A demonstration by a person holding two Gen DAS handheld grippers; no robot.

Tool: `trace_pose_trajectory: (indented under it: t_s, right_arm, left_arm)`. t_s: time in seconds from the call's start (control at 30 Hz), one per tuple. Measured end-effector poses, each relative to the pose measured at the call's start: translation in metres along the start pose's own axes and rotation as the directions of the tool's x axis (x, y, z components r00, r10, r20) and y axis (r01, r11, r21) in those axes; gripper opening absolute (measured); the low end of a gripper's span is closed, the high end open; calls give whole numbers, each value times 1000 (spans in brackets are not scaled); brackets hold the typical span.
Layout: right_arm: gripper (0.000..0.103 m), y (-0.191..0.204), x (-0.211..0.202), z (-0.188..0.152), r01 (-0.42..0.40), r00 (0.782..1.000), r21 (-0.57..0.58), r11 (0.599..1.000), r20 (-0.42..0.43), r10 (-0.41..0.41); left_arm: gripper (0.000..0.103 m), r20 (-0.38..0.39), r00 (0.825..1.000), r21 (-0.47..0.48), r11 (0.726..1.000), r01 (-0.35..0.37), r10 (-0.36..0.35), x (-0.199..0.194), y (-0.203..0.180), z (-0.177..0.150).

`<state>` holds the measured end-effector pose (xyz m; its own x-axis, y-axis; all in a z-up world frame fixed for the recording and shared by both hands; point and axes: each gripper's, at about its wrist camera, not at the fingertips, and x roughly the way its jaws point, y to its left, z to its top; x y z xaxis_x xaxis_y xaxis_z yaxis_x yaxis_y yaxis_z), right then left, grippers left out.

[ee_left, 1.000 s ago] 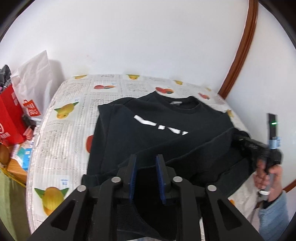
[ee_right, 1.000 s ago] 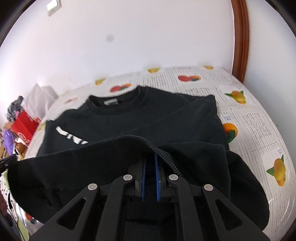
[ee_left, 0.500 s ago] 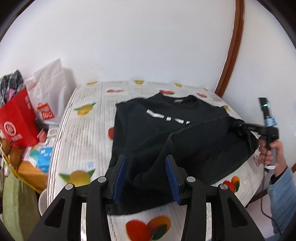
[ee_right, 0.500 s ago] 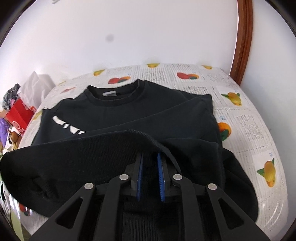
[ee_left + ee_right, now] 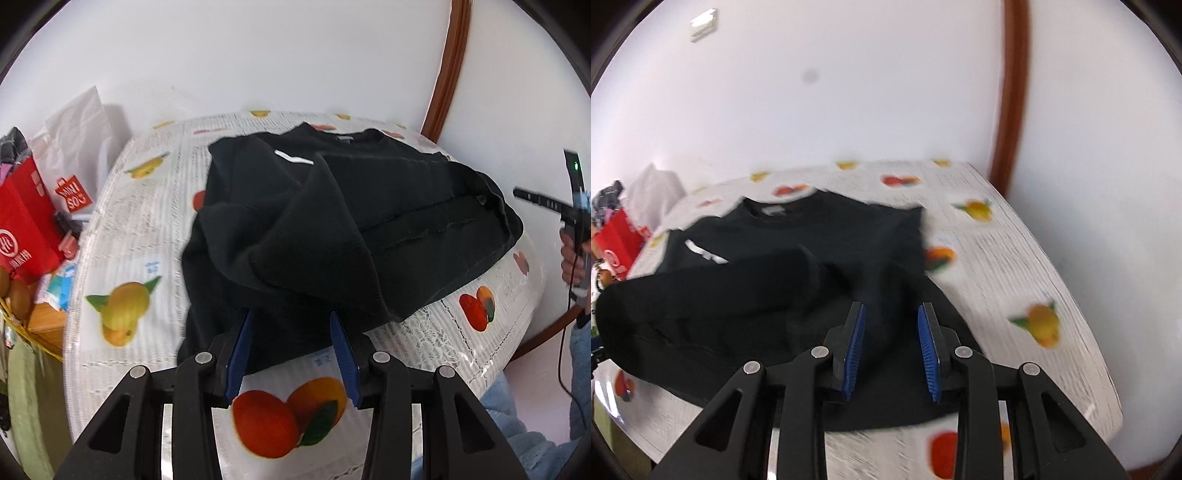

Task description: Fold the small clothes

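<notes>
A black sweater (image 5: 332,221) with a white chest mark lies on the fruit-print tablecloth (image 5: 140,236), collar toward the wall. Its lower part is folded loosely up over the chest and hides most of the mark. My left gripper (image 5: 291,321) hangs open above the sweater's near edge, with its blue pads clear of the cloth. In the right wrist view the sweater (image 5: 812,266) is blurred. My right gripper (image 5: 891,310) is above its near right part; its jaws are opening and grip nothing. From the left wrist view that gripper (image 5: 532,197) sits beyond the table's right edge, held by a hand (image 5: 570,254).
A red paper bag (image 5: 22,229) and a white shopping bag (image 5: 77,147) stand left of the table, with a basket of kiwis (image 5: 14,295) below them. A brown door frame (image 5: 447,74) runs up the wall at right. The person's blue sleeve (image 5: 580,350) is at the right edge.
Both grippers have let go of the sweater's hem and drawn back toward me. The lifted lower part has dropped onto the chest and now covers most of the white mark.
</notes>
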<state>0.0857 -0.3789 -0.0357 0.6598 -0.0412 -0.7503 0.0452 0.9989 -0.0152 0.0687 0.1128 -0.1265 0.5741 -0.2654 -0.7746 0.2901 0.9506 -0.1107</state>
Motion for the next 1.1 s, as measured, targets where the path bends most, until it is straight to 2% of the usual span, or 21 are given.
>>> trace_pose_trajectory:
  t_s: [0.1,0.23,0.37,0.43,0.57,0.63,0.73,0.87,1.1]
  right_arm:
    - [22,-5,12,-17,-7,999,-18,1000,-49,7]
    - [21,15,27,-37,-57,995,-80,995,-91,50]
    - [21,41,45,-47,5,997,-159,987,-75,-17]
    - [17,45,49,-46,10,997,-141,990,-71,-20]
    - [14,42,47,-35,-76,995,-83,994,-71,71]
    - [14,37,48,-27,-153,986,-29,988,-65,150]
    - [14,36,49,-13,-211,976,20,977,-46,211]
    - [14,35,57,7,-213,977,53,976,-8,213]
    - [14,29,95,45,-174,984,92,980,-26,177]
  left_arm:
    - [40,-24,1000,5,1000,7,-7,13,-6,3]
    - [40,-53,998,19,999,-28,29,27,-13,4]
    - [42,-60,996,53,997,-64,67,33,-22,7]
    - [42,-65,994,73,994,-86,91,35,-29,10]
    - [42,-46,996,104,992,-72,77,30,-37,16]
    - [42,-29,998,71,996,-48,50,28,-34,24]
    - [42,2,1000,11,1000,-21,21,24,-23,39]
    - [42,40,998,10,999,-41,41,22,-15,56]
    - [45,59,997,-31,998,-49,51,37,3,85]
